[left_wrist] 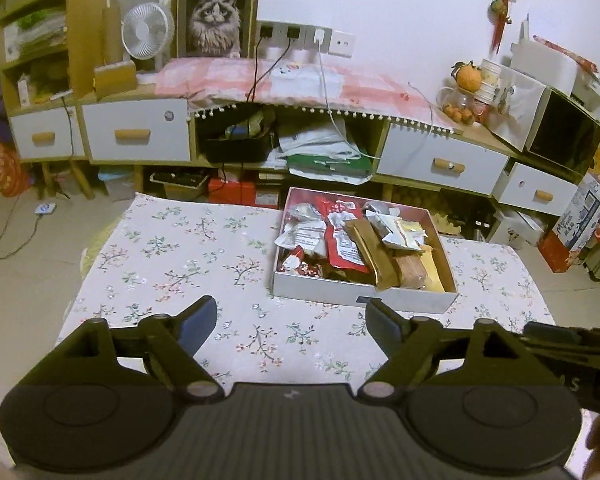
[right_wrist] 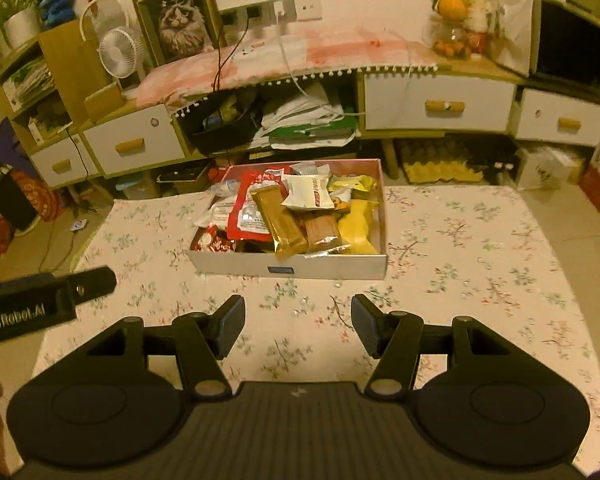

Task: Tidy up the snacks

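Observation:
A shallow white box (left_wrist: 332, 293) full of snack packets stands on the floral tablecloth; it also shows in the right wrist view (right_wrist: 236, 266). Inside lie a red pouch (left_wrist: 342, 236), a gold bar (left_wrist: 374, 258), a brown bar (right_wrist: 322, 230), a white packet (right_wrist: 310, 194) and yellow packets (right_wrist: 356, 228). My left gripper (left_wrist: 290, 322) is open and empty, above the cloth just in front of the box. My right gripper (right_wrist: 298, 322) is open and empty, a little back from the box's front wall. The left gripper's body (right_wrist: 48, 300) shows at the left of the right wrist view.
The table (left_wrist: 172, 248) has a floral cloth. Behind it runs a low cabinet (left_wrist: 140, 134) with drawers, cables, papers, a fan (left_wrist: 144, 32), a cat picture (left_wrist: 216, 14) and fruit jars (left_wrist: 464, 96). Boxes and bags stand on the floor to the right (left_wrist: 580, 220).

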### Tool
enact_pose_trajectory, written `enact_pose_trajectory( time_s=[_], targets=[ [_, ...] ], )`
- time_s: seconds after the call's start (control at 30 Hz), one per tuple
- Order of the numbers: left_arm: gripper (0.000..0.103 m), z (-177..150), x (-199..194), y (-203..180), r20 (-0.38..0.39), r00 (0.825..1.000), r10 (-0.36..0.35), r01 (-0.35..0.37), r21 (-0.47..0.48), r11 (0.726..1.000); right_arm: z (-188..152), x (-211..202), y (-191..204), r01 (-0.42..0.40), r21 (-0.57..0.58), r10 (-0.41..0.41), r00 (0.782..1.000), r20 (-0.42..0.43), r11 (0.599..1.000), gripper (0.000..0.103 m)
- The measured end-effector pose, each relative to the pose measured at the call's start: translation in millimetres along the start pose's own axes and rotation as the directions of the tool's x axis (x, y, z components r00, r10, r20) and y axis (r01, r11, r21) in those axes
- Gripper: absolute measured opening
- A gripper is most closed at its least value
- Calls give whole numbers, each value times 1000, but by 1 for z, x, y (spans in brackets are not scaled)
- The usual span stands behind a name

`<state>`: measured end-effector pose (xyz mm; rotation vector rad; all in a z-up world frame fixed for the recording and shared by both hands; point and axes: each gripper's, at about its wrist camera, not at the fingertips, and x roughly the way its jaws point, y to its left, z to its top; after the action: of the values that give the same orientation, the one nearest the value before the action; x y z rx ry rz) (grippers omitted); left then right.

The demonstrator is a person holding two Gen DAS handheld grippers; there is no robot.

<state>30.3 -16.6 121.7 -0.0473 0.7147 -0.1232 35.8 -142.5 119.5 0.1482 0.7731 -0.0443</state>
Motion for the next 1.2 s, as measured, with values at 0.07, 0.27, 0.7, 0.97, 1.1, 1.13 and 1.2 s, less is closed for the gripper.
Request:
enact_pose_trajectory(
  time_s=[0.07, 0.27, 0.7, 0.97, 1.1, 1.13, 1.2],
  targets=[
    [88, -3, 1, -1, 9, 1000, 8, -8, 17, 1000, -5, -7, 4, 21, -20, -20, 999, 29, 1000, 57],
    [95, -16, 3, -2, 22, 1000, 12, -13, 43, 999, -20, -11, 6, 58, -66, -50, 992, 118, 996, 86],
    [103, -20, -9, -9, 58, 997, 46, -51, 79, 996, -31, -15, 7, 110, -46, -105, 988, 109, 993, 103],
    [103, -24, -12, -7, 47, 997, 60, -63, 75, 995, -35, -13, 4, 145, -58, -139, 986, 93, 988, 103],
    [103, -24, -13, -7, 39, 997, 66, -68, 70, 995, -35, -13, 3, 150, -55, -145, 986, 83, 987, 103],
    [103, -24, -13, -8, 38, 997, 69, -71, 70, 995, -35, -13, 2, 147, -53, -143, 986, 82, 988, 103],
    [103, -24, -14, -9, 36, 997, 68, -70, 71, 995, -35, -13, 2, 148, -53, -143, 986, 82, 988, 103]
  ],
)
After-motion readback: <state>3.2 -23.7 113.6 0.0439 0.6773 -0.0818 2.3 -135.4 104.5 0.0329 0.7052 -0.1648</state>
